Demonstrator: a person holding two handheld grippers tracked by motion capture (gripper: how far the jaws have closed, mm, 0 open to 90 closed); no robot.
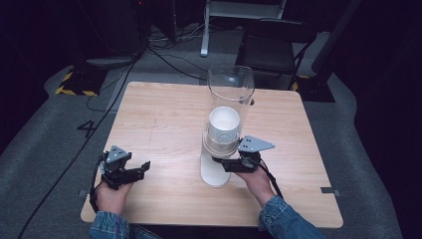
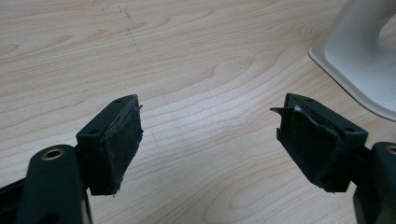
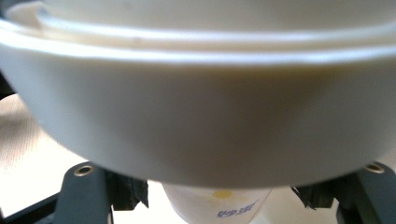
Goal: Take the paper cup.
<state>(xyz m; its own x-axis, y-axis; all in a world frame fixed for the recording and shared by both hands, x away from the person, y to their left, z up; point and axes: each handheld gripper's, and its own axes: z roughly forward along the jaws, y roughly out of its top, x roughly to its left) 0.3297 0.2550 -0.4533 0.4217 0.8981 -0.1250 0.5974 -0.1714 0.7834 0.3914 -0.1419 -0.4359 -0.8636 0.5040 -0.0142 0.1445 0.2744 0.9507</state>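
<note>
A clear tube dispenser (image 1: 230,94) stands on a white stand (image 1: 215,172) mid-table, with a stack of white paper cups (image 1: 223,130) inside. My right gripper (image 1: 225,164) reaches under the tube from the right. In the right gripper view its jaws close in on either side of the lowest paper cup (image 3: 219,207), which has blue print and hangs below the dispenser's white ring (image 3: 201,116). The ring hides the jaw tips. My left gripper (image 1: 142,169) rests low at the table's front left, open and holding nothing (image 2: 210,126).
The wooden table (image 1: 164,119) is bare to the left of the dispenser. The stand's white base (image 2: 359,60) lies to the right of my left gripper. Beyond the table are a black chair (image 1: 271,50), floor cables and a white frame.
</note>
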